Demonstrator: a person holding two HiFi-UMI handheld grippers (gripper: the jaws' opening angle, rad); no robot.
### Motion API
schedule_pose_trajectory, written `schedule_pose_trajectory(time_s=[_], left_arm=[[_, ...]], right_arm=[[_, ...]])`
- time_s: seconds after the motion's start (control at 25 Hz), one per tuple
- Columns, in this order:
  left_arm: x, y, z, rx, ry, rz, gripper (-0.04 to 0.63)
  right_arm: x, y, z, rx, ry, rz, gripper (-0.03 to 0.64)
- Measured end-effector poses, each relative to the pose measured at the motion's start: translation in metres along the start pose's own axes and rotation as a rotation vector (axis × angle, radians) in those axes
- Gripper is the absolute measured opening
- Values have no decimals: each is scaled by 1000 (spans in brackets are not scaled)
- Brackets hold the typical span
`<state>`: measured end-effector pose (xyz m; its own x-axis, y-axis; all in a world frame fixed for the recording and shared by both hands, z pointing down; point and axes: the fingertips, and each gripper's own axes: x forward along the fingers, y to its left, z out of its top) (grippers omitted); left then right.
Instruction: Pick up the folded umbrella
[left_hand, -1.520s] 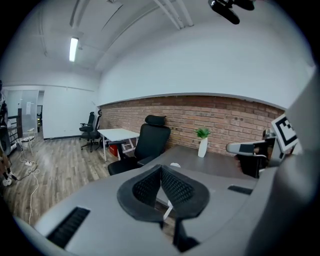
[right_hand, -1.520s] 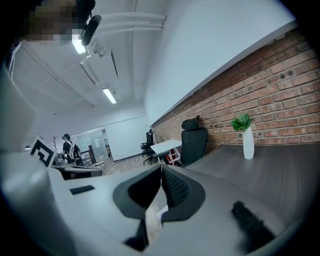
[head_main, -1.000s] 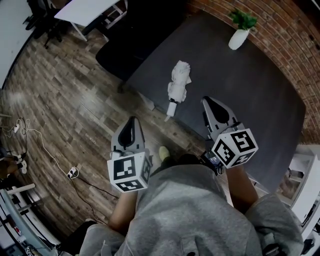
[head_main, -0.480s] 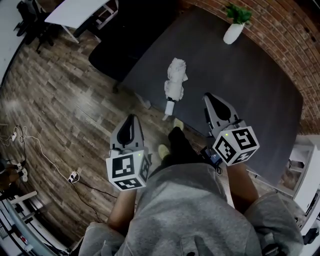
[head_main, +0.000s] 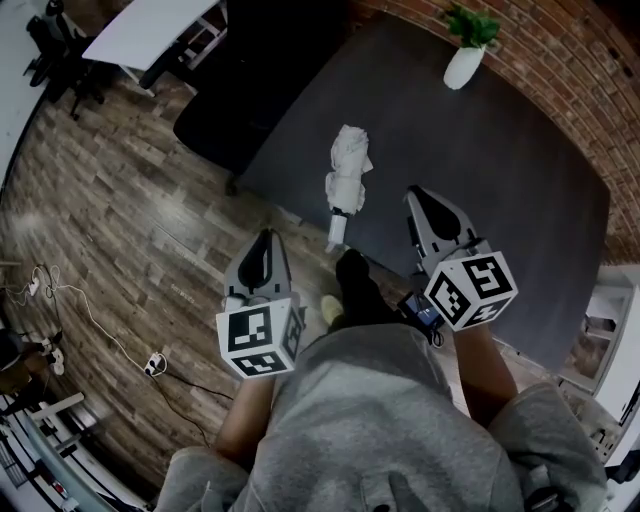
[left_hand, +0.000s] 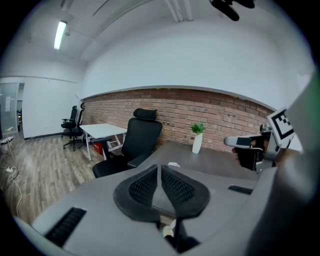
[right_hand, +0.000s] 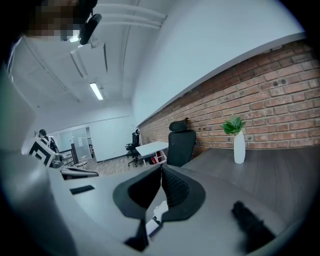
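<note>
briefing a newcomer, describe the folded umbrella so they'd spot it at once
Find the dark grey table beside the red brick wall. Near the edge away from the wall lies the folded white umbrella, a crumpled fabric bundle with a pale handle. Unlike the upright white vase holding a green plant at the far end, it lies flat.

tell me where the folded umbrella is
Head view, centre: the white folded fabric umbrella lies on the dark grey table at its near-left edge, with the white vase far behind it.
</note>
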<state>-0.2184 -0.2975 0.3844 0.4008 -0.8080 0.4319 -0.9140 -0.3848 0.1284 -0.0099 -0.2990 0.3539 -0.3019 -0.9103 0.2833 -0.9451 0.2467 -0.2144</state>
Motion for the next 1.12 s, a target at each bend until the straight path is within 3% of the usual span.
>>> schedule_pose_trajectory(time_s=[0.56, 0.6, 0.68, 0.72, 1.12], left_arm=[[78, -33, 1, 38, 95, -97, 22], [85, -38, -1, 39, 109, -110, 34], [98, -46, -6, 36, 138, -136, 140], [104, -49, -9, 36, 151, -144, 158], [153, -82, -28, 51, 227, -212, 219]], right_arm=[[29, -47, -7, 63, 38, -24, 25], [30, -53, -9, 70, 41, -29, 25], [31, -63, -11, 85, 46, -38, 25], [32, -67, -12, 91, 48, -42, 25], [39, -102, -21, 117, 72, -69, 25]])
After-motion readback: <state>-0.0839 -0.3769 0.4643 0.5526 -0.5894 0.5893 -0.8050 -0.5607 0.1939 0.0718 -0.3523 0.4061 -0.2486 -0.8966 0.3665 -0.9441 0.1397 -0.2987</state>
